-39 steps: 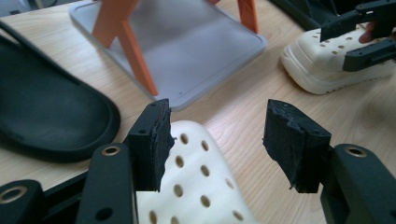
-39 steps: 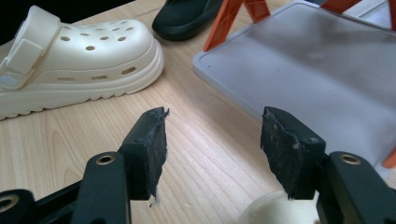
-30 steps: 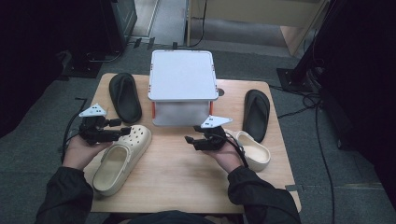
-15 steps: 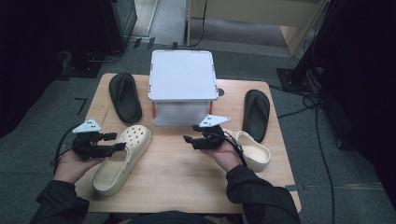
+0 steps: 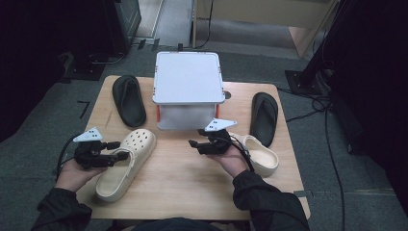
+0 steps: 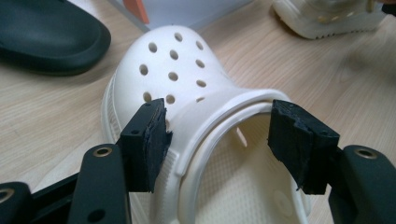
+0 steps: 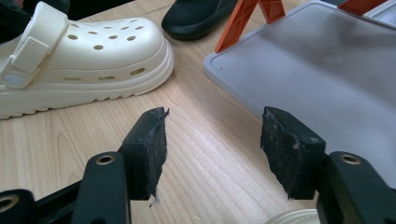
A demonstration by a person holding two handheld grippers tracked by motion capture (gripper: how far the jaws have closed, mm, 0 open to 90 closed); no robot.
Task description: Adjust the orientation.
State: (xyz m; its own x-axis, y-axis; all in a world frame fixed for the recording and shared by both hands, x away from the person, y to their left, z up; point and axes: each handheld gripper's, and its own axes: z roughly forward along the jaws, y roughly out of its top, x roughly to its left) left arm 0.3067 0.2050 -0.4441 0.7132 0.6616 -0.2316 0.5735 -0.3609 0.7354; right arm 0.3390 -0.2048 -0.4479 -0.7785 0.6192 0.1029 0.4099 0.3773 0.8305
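The cream clog [image 5: 127, 162] lies on its sole right under the left gripper [image 5: 115, 157], toe pointing away from the person toward the white rack [image 5: 187, 82]. In the left gripper view the clog's collar rim [image 6: 224, 126] sits between the two spread pads, one pad against the holed upper, the other over the foot opening; the jaws are wide apart and clamp nothing.

Beyond that gripper, to its far left, a black slipper [image 5: 128, 98] rests on the table. Ahead of both grippers stands the white rack on orange legs, its lower grey shelf [image 7: 322, 74] just in front of the right gripper [image 5: 195, 144]. A second cream clog [image 5: 260, 154] lies just behind the right hand, and another black slipper [image 5: 264, 118] lies farther out on that side.

Everything sits on a pale wooden table [image 5: 183, 187] over grey carpet, with dark furniture around and cables trailing on the floor.

The right gripper hovers over bare wood, jaws spread wide, holding nothing.
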